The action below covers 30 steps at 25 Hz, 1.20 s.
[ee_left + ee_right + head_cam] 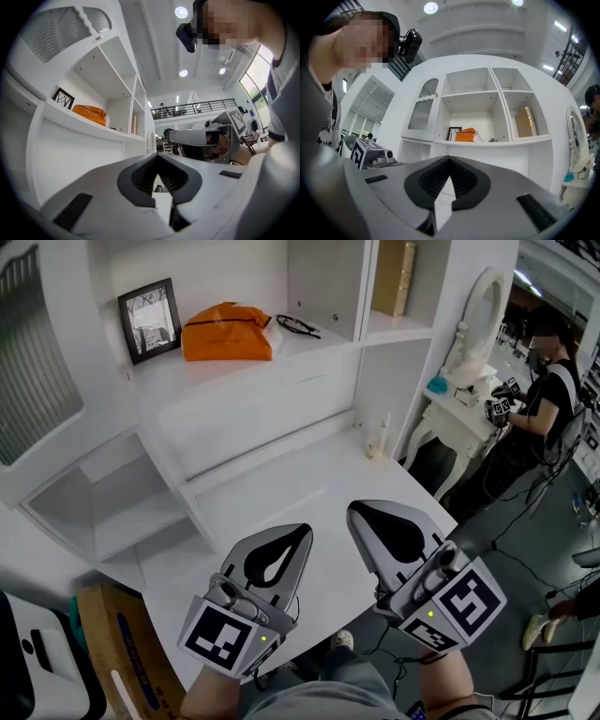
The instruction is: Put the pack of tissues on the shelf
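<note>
The soft orange pack of tissues (228,332) lies on the white shelf (314,349), so the task looks done; the left gripper (298,535) and right gripper (361,513) have their jaws together, empty.

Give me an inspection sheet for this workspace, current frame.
Surface: white desk top, bare except for a small pale item at its back right corner, too small to identify.
Job's things: orange pack of tissues already lying on the shelf.
Clutter: picture frame to the left of the pack, glasses to its right, tan box in the next compartment.
Grippers: left tongs and right tongs both shut, empty, held over the desk.
Cables: black cables on the floor at right.
Surroundings: dressing table with oval mirror, a person beside it, cardboard box at lower left.
</note>
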Available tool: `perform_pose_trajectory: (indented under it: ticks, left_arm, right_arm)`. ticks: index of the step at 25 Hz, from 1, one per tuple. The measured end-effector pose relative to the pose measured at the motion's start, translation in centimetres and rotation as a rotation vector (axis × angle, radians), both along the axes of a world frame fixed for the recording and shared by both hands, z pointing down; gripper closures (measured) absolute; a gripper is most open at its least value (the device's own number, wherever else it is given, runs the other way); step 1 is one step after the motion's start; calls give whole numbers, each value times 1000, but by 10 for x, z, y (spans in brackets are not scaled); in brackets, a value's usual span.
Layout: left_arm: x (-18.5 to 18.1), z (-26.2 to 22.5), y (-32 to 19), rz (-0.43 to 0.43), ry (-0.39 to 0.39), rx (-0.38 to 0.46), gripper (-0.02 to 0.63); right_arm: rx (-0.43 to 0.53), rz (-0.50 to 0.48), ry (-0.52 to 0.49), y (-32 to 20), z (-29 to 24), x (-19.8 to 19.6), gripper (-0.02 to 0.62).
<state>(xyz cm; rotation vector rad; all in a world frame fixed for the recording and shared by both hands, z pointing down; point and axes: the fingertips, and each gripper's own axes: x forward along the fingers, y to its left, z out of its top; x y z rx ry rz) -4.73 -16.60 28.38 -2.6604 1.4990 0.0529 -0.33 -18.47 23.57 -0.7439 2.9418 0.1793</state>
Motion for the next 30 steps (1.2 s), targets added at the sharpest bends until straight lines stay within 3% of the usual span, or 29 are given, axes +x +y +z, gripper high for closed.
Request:
perform_pose_trajectory:
  ticks: [10,14,18,30]
  left_arm:
    - [12,0,20,36,-8,4,575]
    - [14,-5,28,42,-6,56,575]
    - [19,3,37,58,-15,5,575]
    - [27,8,59,88,-16,-5,575]
  right_arm:
    - [-16,29,-16,24,10,11,601]
    - [-25,39,-21,36,16,14,601]
    - [-38,44,-23,46,24,16,601]
    - [-52,61,-3,76,43,16,601]
